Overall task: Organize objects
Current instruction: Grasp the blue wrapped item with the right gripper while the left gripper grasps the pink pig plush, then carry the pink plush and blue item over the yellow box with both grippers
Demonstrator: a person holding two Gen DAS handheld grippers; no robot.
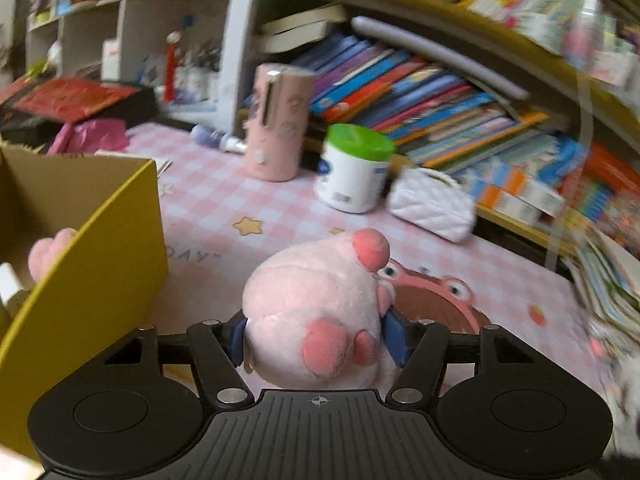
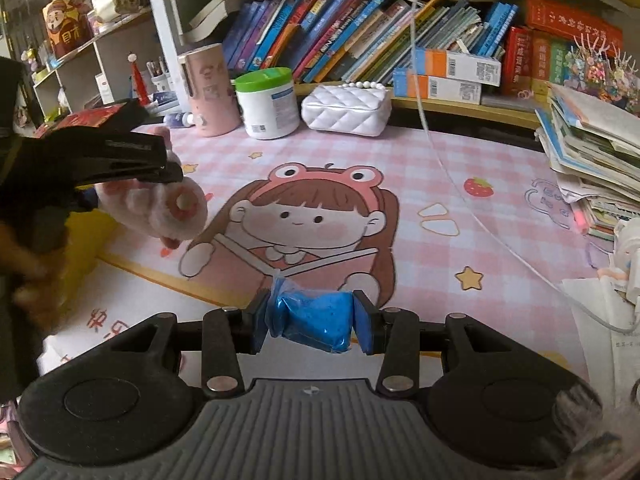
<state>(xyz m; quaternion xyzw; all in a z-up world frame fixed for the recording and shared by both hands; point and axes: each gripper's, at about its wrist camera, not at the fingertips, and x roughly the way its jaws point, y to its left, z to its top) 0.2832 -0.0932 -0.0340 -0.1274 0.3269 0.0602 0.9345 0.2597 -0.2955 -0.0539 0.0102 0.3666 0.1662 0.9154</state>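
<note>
left fingers (image 1: 240, 340) pinch pink plush (image 1: 316, 312) — box edge (image 1: 120, 216) beside

Tongs: two — left tongs (image 1: 316, 340) at lower centre of the left wrist view, right tongs (image 2: 312, 320) at lower centre of the right wrist view.
Pink plush toy (image 1: 320, 308): one, lower centre.
Blue packet (image 2: 312, 318): one, lower centre.
Yellow cardboard box (image 1: 92, 264): one, left edge; a second pink plush (image 1: 50, 252) shows inside it.
Pink cylinder (image 1: 278, 128): one, upper centre.
Green-lidded white tub (image 1: 354, 168): one, centre.
White quilted purse (image 1: 432, 204): one, centre right.
Books on the shelf: too many and too blurred to count.
</note>
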